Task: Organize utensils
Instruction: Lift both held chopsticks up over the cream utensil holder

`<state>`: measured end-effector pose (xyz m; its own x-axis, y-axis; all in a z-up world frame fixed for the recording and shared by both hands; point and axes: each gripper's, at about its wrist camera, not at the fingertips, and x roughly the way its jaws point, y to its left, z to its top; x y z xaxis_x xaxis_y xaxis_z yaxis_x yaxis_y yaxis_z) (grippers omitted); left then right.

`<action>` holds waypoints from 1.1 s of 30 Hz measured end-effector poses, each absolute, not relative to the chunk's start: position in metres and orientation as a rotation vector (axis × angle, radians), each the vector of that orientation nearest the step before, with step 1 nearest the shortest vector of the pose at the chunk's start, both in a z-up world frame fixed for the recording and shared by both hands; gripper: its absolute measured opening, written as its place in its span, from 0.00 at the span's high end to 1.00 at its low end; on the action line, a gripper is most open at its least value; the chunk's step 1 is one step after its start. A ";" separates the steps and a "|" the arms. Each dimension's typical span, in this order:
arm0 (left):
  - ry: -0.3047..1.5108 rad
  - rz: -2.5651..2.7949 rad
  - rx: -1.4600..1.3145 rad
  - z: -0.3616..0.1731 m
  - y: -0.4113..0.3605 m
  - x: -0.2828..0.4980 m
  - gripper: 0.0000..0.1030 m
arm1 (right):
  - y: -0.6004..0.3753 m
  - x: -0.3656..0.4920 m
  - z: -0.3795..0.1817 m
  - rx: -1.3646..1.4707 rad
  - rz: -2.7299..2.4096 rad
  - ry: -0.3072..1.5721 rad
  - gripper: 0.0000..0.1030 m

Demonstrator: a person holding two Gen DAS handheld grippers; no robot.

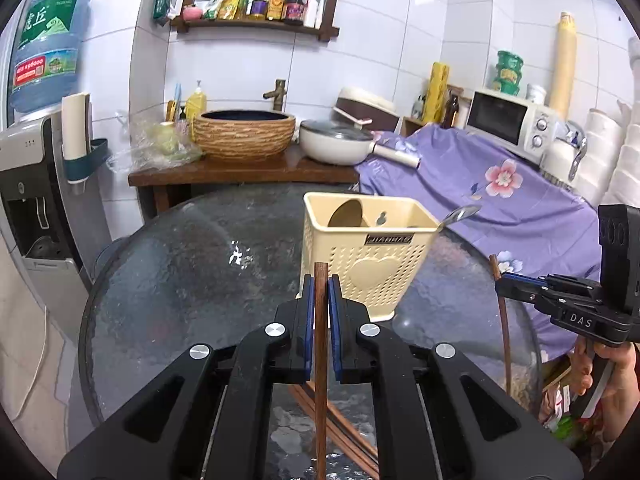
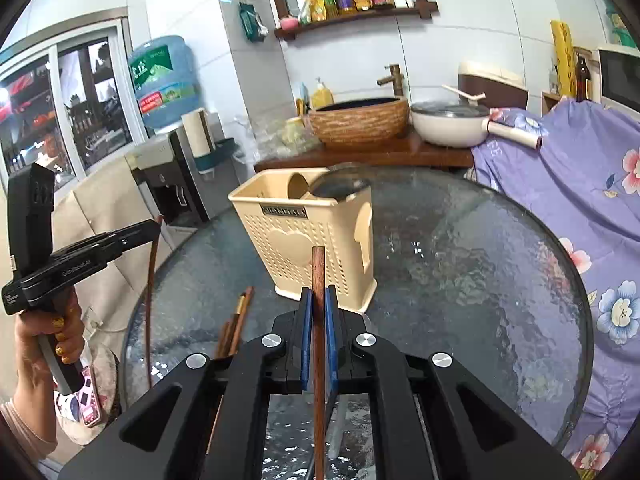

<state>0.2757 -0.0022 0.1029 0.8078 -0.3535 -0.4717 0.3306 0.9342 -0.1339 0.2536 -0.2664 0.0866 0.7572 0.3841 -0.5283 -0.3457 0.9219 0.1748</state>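
Glass round table (image 1: 180, 280), dark and textured, bearing every item listed. Cream perforated utensil holder (image 1: 360, 264), upright near the table's middle, heart motif on its front; a wooden spoon (image 1: 346, 214) and a metal spoon (image 1: 460, 215) stand inside it. Left gripper (image 1: 321, 304), in front of the holder, fingers narrowed onto one upright brown chopstick (image 1: 321, 340) whose tip rises just above the blue pads (image 1: 309, 312). Right gripper (image 2: 319, 312), also in front of the holder, fingers narrowed onto a second chopstick (image 2: 318, 320), likewise upright between the pads. Loose chopsticks (image 2: 238, 320) lie flat on the glass, left of the holder's base.
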 end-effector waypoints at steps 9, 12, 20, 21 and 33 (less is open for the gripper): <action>0.442 -0.381 -0.057 0.126 -0.002 0.261 0.93 | -0.267 0.237 0.114 0.086 0.443 0.513 0.94; 0.424 -0.386 -0.058 0.134 -0.002 0.257 0.93 | -0.266 0.233 0.122 0.083 0.448 0.488 0.94; 0.372 -0.390 -0.056 0.150 -0.006 0.252 0.93 | -0.259 0.230 0.137 0.080 0.469 0.438 0.94; 0.363 -0.392 -0.053 0.152 -0.007 0.252 0.93 | -0.257 0.229 0.140 0.076 0.471 0.428 0.94; 0.294 -0.404 -0.044 0.189 -0.026 0.261 0.93 | -0.237 0.246 0.179 0.025 0.500 0.382 0.94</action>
<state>0.2609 -0.0263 0.1894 0.8777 -0.3941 -0.2726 0.3813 0.9189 -0.1007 0.2463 -0.2366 0.1792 0.8087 0.4720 -0.3510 -0.4627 0.8789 0.1157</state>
